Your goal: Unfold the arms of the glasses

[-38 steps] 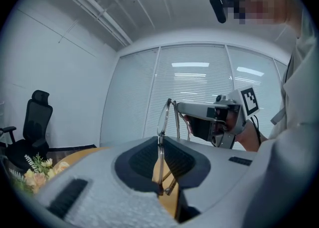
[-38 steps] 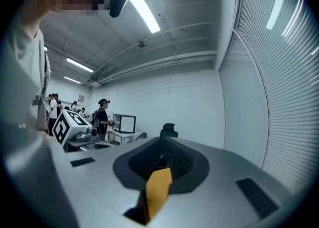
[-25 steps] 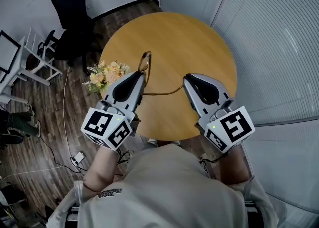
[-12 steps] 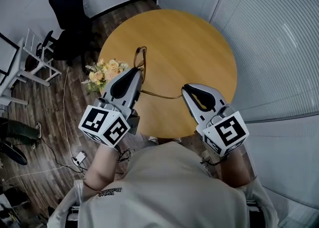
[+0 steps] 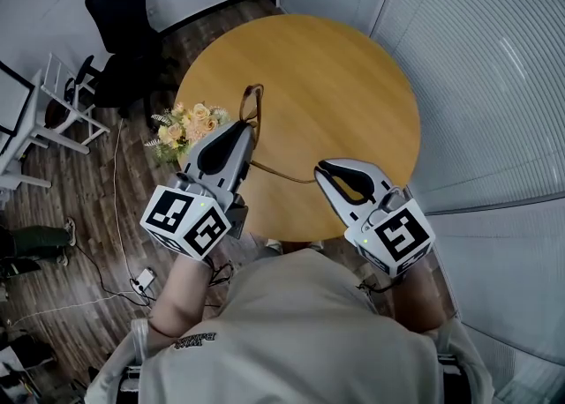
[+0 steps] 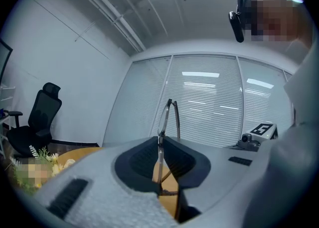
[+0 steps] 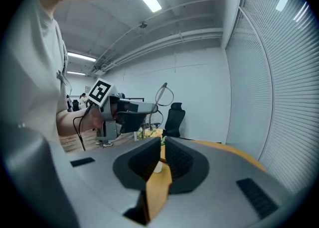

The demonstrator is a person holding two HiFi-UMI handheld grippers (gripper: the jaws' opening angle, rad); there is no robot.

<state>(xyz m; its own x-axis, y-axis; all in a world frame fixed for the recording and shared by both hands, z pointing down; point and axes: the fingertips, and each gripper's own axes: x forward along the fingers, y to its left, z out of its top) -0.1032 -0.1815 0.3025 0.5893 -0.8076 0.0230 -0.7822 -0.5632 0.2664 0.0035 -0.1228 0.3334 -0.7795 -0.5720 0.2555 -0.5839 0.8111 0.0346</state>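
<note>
Round wooden table (image 5: 335, 76) fills the middle of the head view, window blinds (image 5: 494, 67) off at 3 o'clock, a black office chair (image 5: 124, 5) up at 10 o'clock. Flowers (image 5: 187, 133) sit right at the table's 9 o'clock edge. And the glasses (image 5: 252, 107) are up off the wood, over the table's 8 o'clock side. The left gripper (image 5: 244, 133) has its jaws clamped on the thin frame, the lens rim standing up past the tips in its own view (image 6: 167, 117). One arm (image 5: 281, 174) is swung out, running toward 4 o'clock, straight to the right gripper (image 5: 325, 169). That one's jaws are pinched nearly together on the arm's pale tip (image 7: 157, 166), over the table's 6 o'clock edge. Both grippers are loaded, with the arm stretched between them.
</note>
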